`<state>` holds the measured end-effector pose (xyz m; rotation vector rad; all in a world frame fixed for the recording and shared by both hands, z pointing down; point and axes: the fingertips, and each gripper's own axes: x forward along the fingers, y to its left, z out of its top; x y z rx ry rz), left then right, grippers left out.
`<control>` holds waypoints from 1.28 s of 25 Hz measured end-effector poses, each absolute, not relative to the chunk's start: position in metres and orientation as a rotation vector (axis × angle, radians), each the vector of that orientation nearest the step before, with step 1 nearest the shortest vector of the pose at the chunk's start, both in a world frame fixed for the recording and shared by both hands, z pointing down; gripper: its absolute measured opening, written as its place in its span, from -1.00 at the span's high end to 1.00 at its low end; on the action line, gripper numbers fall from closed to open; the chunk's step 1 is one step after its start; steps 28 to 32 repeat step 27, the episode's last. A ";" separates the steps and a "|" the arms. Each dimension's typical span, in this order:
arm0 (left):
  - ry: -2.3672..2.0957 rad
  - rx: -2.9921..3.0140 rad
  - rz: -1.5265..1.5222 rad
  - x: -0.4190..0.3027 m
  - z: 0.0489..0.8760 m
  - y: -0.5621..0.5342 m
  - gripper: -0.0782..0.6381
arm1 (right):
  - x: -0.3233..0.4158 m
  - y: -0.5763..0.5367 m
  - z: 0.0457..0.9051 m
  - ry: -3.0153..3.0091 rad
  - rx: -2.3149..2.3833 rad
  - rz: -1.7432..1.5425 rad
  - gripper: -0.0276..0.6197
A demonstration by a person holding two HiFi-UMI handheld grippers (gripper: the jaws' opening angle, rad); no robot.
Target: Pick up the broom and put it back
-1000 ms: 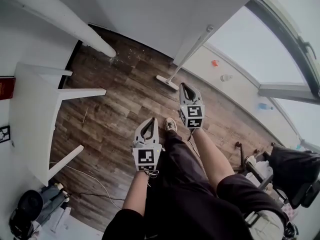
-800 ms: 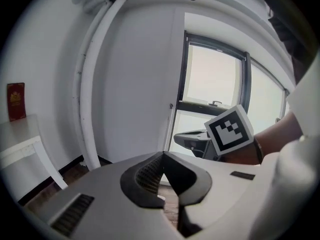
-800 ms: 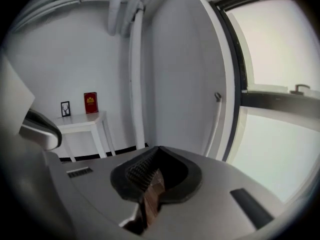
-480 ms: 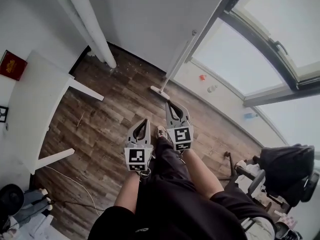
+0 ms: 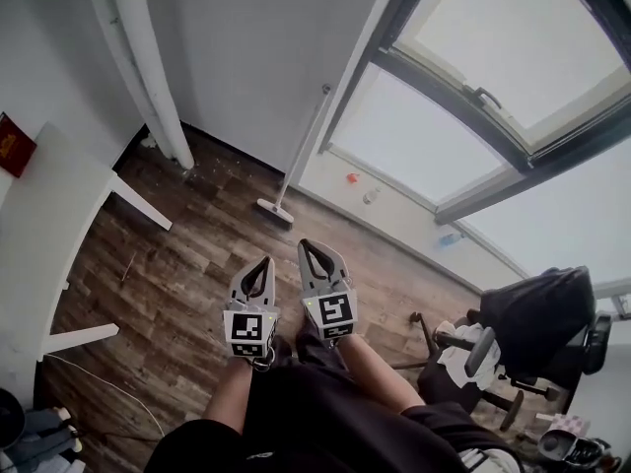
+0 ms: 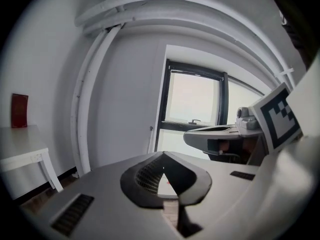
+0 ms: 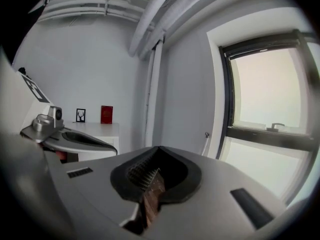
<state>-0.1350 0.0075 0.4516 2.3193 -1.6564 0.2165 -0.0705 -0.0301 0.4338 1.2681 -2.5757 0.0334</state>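
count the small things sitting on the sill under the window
3, all in the head view: a red-orange one, a whitish one just right of it, and a blue one farther right along the sill. More could be hidden behind the black chair.

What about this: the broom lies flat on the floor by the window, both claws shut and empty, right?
Wrong: the head view shows the broom standing propped against the wall by the window; left claw and right claw are shut and empty.
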 end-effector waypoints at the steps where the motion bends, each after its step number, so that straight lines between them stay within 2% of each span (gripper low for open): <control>1: -1.646 2.329 0.193 -0.128 0.445 0.008 0.78 | -0.064 -0.028 0.427 -2.584 1.274 0.027 0.85; 5: -1.634 2.394 0.091 -0.103 0.407 -0.002 0.78 | -0.039 -0.027 0.402 -2.565 1.292 -0.041 0.85; 14: -1.671 2.501 0.099 -0.057 0.372 -0.014 0.78 | -0.005 -0.031 0.365 -2.613 1.258 -0.111 0.85; 32: -1.701 2.466 0.107 -0.046 0.372 -0.023 0.78 | 0.008 -0.050 0.361 -2.620 1.204 -0.157 0.85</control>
